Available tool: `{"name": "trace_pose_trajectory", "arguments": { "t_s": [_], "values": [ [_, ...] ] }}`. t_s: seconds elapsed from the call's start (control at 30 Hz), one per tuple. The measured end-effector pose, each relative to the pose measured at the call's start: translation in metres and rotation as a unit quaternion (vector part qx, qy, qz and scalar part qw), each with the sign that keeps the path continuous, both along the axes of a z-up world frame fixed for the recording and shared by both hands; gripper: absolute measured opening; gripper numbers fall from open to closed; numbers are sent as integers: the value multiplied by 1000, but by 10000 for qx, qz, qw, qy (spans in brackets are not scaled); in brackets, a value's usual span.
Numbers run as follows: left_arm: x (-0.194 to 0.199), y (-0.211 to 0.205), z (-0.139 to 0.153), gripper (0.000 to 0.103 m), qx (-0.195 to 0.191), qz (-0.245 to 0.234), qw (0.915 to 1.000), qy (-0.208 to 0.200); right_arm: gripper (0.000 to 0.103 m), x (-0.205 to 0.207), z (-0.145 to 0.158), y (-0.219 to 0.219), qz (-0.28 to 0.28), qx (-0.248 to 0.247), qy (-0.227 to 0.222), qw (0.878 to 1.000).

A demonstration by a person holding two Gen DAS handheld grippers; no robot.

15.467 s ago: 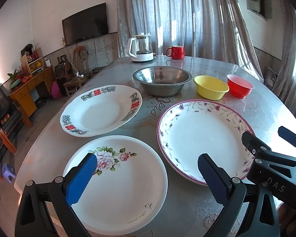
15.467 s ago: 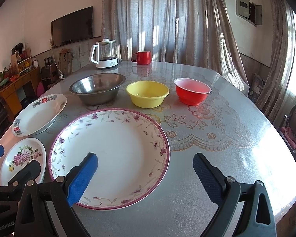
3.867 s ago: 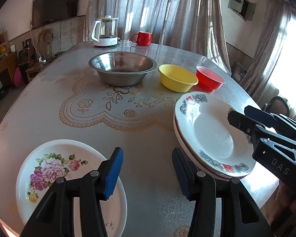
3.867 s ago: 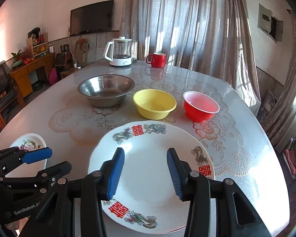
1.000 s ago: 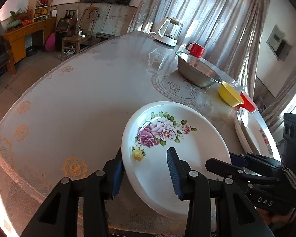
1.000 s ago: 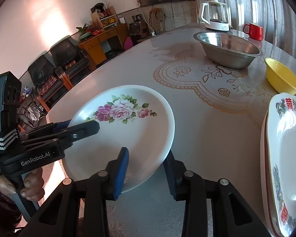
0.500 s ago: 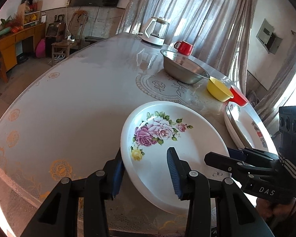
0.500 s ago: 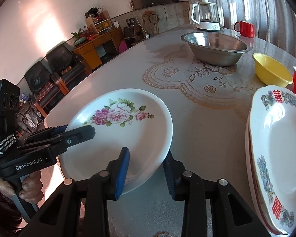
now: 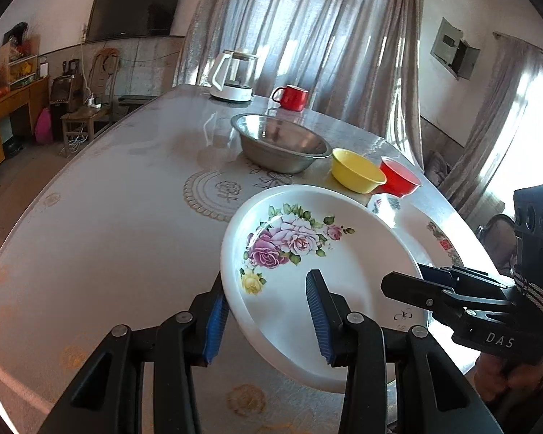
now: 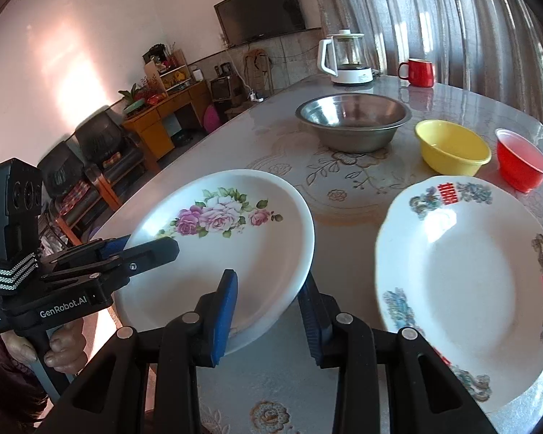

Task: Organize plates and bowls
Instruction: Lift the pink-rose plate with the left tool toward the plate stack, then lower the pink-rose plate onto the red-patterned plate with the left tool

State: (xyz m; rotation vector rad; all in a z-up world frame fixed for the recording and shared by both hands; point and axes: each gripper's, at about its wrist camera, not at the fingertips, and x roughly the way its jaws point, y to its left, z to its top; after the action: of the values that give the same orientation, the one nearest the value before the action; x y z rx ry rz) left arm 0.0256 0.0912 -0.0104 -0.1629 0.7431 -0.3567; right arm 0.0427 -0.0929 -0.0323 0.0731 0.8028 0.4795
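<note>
Both grippers hold the white rose plate (image 9: 325,253), which also shows in the right wrist view (image 10: 235,238), above the table. My left gripper (image 9: 268,320) is shut on its left rim. My right gripper (image 10: 269,313) is shut on its right rim and also shows in the left wrist view (image 9: 434,289). To the right lies the plate with red characters (image 10: 470,282), stacked on another plate. A steel bowl (image 10: 351,119), a yellow bowl (image 10: 452,146) and a red bowl (image 10: 521,164) stand in a row behind.
A white kettle (image 10: 347,61) and a red mug (image 10: 418,71) stand at the table's far end. The table (image 9: 108,217) has a lace-pattern cover. Chairs and a cabinet (image 10: 155,123) stand off the table's left side.
The rose plate has moved to the right, held by both grippers, and now hangs next to the stacked plates, partly overlapping them in the left wrist view.
</note>
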Motion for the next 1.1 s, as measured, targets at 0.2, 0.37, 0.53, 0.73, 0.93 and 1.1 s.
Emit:
{"name": "trace_pose_trajectory", "arguments": {
  "t_s": [0.2,0.37,0.53,0.73,0.93,1.1],
  "values": [
    [15,-47,19,41,-38,-556,9982,-199,34,-9,13,-44,-635,91,-136,9978],
    [30,-92,24,41,62,-980,9949,-220,34,-15,15,-81,-1183,114,-159,9928],
    [45,-127,16,41,117,-1296,9915,-26,34,-12,9,-113,-1659,87,-23,9861],
    [54,-155,7,41,375,-1446,9888,37,34,-10,1,-134,-1933,36,85,9811],
    [54,-174,1,41,717,-1555,9852,18,34,-5,-13,-146,-2118,-46,231,9770],
    [60,-181,-8,37,863,-1525,9844,122,33,-4,-14,-151,-2240,-235,182,9741]
  ]
}}
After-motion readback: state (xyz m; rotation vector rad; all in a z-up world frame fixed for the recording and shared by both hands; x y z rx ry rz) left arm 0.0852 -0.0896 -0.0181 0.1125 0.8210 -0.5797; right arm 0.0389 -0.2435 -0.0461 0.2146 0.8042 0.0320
